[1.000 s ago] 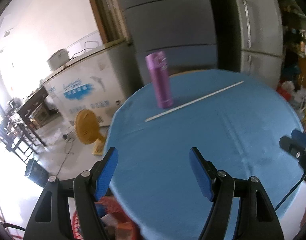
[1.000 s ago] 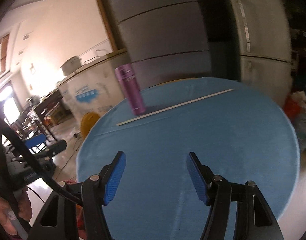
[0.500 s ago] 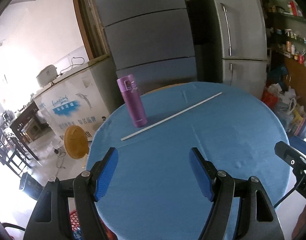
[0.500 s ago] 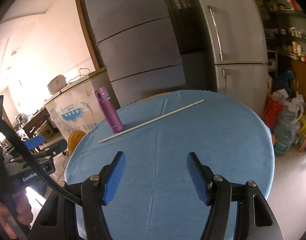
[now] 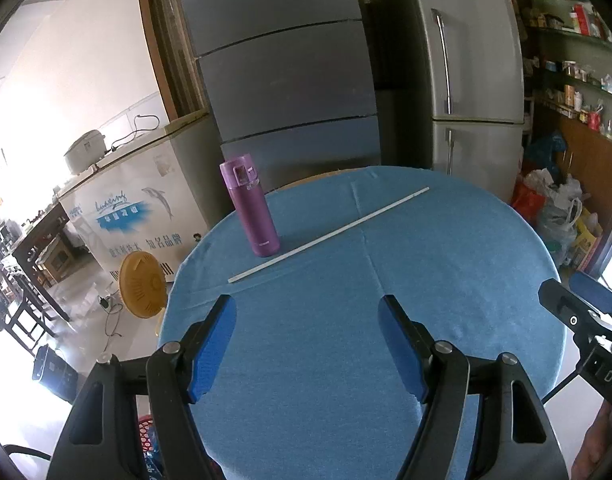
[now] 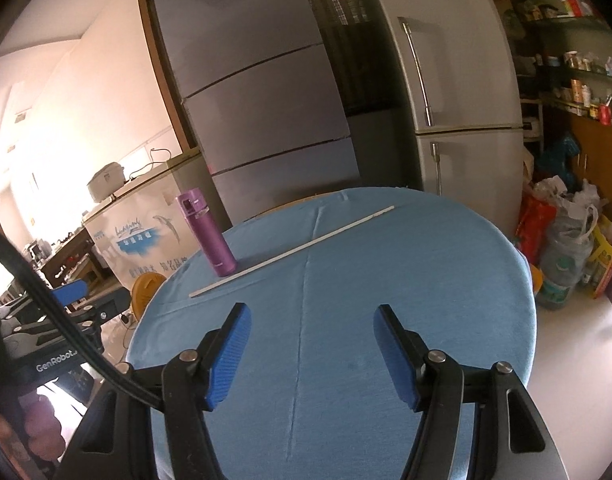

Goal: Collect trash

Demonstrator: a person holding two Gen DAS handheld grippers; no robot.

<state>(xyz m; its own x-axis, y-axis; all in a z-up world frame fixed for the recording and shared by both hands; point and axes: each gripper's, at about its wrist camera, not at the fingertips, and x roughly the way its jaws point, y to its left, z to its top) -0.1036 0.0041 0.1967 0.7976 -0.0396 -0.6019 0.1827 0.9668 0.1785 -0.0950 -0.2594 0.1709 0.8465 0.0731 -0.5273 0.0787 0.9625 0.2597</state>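
Kitchen interior; grey refrigerators (image 5: 289, 92) fill the upper centre of both views, with a white chest freezer (image 5: 137, 208) at centre left.

Round table (image 5: 446, 280) with blue cloth, centre of frame: holds one upright purple bottle (image 5: 250, 210) at its upper left and one long white stick (image 5: 330, 235) lying diagonally just beside the bottle's base. No loose trash shows on the cloth.

Red basket (image 5: 145, 432), lower left corner of the left wrist view, below the table edge: contents look like wrappers, though mostly hidden by the gripper.

Left gripper (image 5: 308, 344): jaws apart, nothing between them, held above the near part of the cloth.

Right gripper (image 6: 308, 354): jaws apart, empty, likewise above the cloth.

Bags and bottles (image 6: 566, 248), right edge, on the floor.

Status, judged: tabletop collection appears largely finished; the stick is the only likely item left, if it counts as trash.
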